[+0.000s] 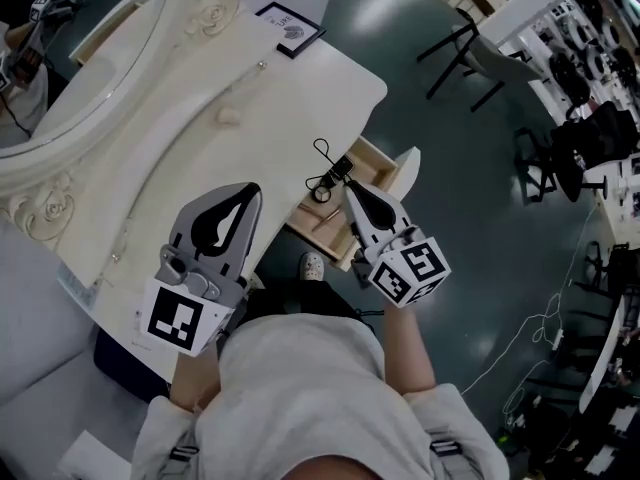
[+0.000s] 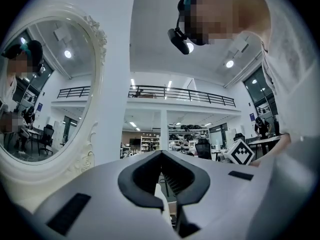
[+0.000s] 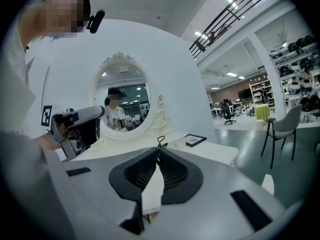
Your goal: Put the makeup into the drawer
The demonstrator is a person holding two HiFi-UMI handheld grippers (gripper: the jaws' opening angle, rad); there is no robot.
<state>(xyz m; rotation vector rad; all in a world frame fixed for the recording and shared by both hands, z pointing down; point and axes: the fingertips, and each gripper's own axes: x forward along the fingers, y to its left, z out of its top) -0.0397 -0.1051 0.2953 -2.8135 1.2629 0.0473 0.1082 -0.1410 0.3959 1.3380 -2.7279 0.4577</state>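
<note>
Delivery half done: the right gripper (image 1: 346,184) has its tongs pinching the black looped makeup tool (image 1: 322,174) just over the open drawer (image 1: 381,154) at the vanity (image 1: 250,98) front edge, not yet released. Left gripper (image 1: 232,208) hangs above the vanity top, tongs pressed together on nothing. By my reading, the drop is what's left.

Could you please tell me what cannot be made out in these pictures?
Drawer interior: head view, the right claw and the black looped item it grips cover it partly.
What that item is: small in head view; right gripper view shows only a loop.
Framed card print: head view, too small.
</note>
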